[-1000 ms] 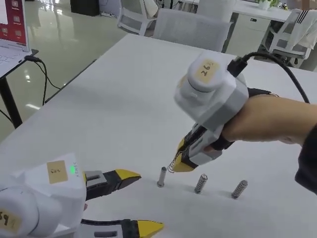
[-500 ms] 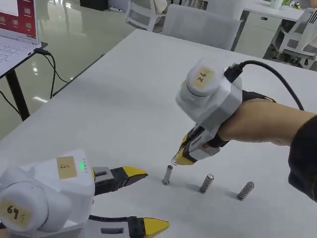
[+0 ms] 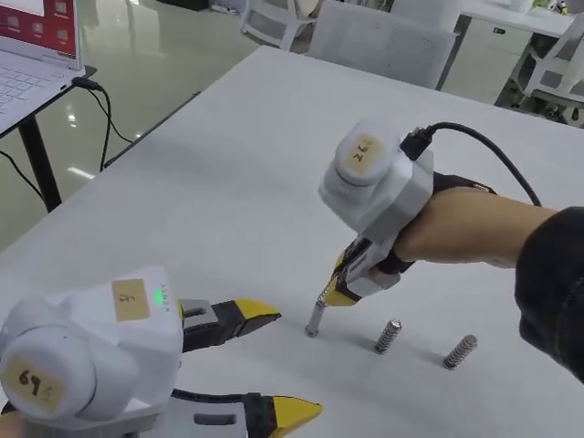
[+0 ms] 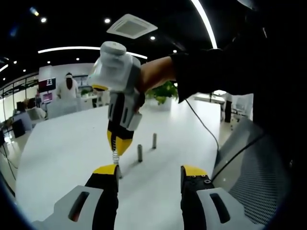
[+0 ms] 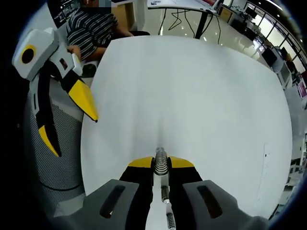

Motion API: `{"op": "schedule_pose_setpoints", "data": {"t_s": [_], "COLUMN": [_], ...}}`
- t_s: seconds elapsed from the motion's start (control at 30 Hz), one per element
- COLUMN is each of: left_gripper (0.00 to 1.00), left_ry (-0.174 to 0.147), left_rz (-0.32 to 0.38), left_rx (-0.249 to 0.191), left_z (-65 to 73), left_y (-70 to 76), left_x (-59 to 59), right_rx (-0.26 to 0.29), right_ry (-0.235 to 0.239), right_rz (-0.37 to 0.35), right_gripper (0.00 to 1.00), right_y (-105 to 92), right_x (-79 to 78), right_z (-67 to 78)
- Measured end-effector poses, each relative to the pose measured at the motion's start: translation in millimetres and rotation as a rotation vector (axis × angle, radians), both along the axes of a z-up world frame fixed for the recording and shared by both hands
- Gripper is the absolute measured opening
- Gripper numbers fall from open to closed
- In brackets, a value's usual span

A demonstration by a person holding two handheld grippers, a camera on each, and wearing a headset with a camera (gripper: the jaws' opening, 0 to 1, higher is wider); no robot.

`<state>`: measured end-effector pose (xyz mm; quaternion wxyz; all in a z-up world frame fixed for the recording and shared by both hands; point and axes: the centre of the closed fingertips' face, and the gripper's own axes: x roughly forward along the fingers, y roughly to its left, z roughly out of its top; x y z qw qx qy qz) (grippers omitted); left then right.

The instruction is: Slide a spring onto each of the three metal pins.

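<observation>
**A:** Gripper status?

**B:** Left gripper (image 3: 287, 365) is nearest, at 7 o'clock of the bare pin (image 3: 313, 321). Jaws are apart with nothing between them, tips aimed toward the pin, well clear of it.

**A:** Where's the spring?

**B:** The spring (image 4: 115, 154) is pinched between the right gripper (image 3: 339, 294) tips, hanging at the top of the pin. Can't tell if the bottom coil is over the pin yet.

**A:** How will it handle?

**B:** My read: light, thin wire, soft along its length and whippy sideways. Squeeze too hard and it bows or shoots out, since steel on pads is slippery. Best hold is across the upper coils, leaving the lower coils free to find the pin. That's about the grip it has now.

**A:** And the pin?

**B:** Stiff and slim, standing on the counter (image 3: 228, 182). Can't tell if it's fixed, so I'd keep side load off it.

**A:** Right-side pose?

**B:** The hand (image 3: 465, 228) comes in from 2 o'clock around the grip, and the gripper is pitched steeply down with its jaws pointing toward 7 o'clock onto the pin. The cable (image 3: 484, 146) arcs off the back.

**A:** The rest?

**B:** Sprung pins (image 3: 388, 336) sit at 3 to 4 o'clock of the bare one, the second (image 3: 461, 351) farther out, and each wears a spring. So I judge this is the last of three. There's a laptop (image 3: 36, 46) far off at 10 o'clock.
</observation>
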<state>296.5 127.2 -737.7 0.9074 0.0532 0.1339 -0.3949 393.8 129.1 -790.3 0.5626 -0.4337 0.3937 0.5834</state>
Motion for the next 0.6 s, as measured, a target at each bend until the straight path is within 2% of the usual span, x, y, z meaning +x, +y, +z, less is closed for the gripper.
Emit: {"op": "schedule_pose_setpoints", "data": {"t_s": [0.23,0.6], "left_gripper": [0.46,0.46], "left_ry": [0.000,-0.002], "left_rz": [0.003,0.006], "left_rx": [-0.006,-0.011], "left_z": [0.3,0.8], "left_y": [0.2,0.3], "left_x": [0.7,2.0], "right_rx": [-0.014,-0.080], "right_ry": [0.013,0.011], "right_rz": [0.003,0.003], "right_gripper": [0.08,0.08], "right_y": [2.3,3.9], "right_x": [-0.6,-0.7], "right_z": [-7.3,-28.6]}}
